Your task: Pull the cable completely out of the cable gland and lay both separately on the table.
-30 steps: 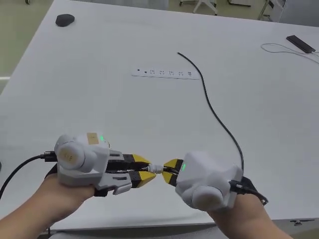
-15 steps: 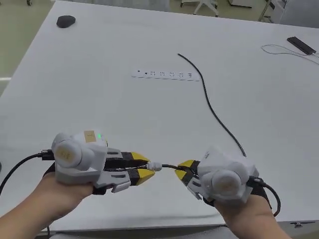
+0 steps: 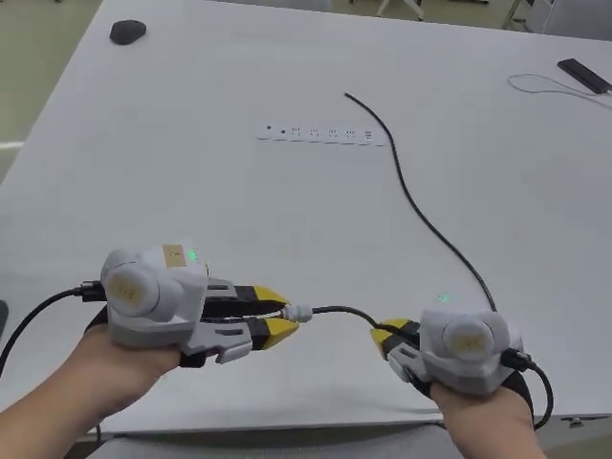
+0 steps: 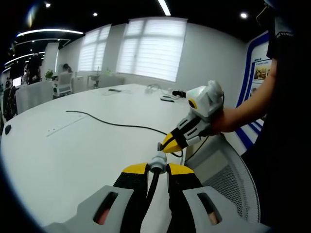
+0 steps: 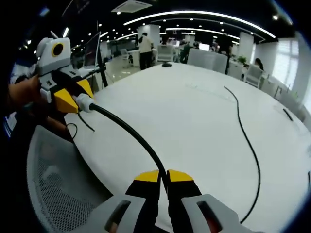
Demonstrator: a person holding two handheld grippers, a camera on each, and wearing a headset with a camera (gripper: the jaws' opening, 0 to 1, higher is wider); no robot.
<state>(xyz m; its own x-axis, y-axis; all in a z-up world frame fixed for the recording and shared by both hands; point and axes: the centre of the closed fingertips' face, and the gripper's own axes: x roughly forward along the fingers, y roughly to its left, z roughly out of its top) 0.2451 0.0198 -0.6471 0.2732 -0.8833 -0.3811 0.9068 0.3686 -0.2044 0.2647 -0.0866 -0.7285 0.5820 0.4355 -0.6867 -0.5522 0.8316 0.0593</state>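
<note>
Right hand-held gripper [image 3: 382,336], clamped on cable [image 3: 421,220], now farther from left hand-held gripper [image 3: 283,316], clamped on gland [image 3: 298,313].

a big white table [image 3: 191,210] has a long white power strip [image 3: 320,134] lying flat out in the middle, and a small black mouse [image 3: 127,32] sits well apart from it near the far left corner. near the far right edge lies a flat dark thing [image 3: 581,75] with a thin white wire [image 3: 531,88] looped just beside it. a grey mesh chair [image 5: 53,189] stands at the near edge of the table, and the room has big windows [image 4: 150,48] with white blinds.
</note>
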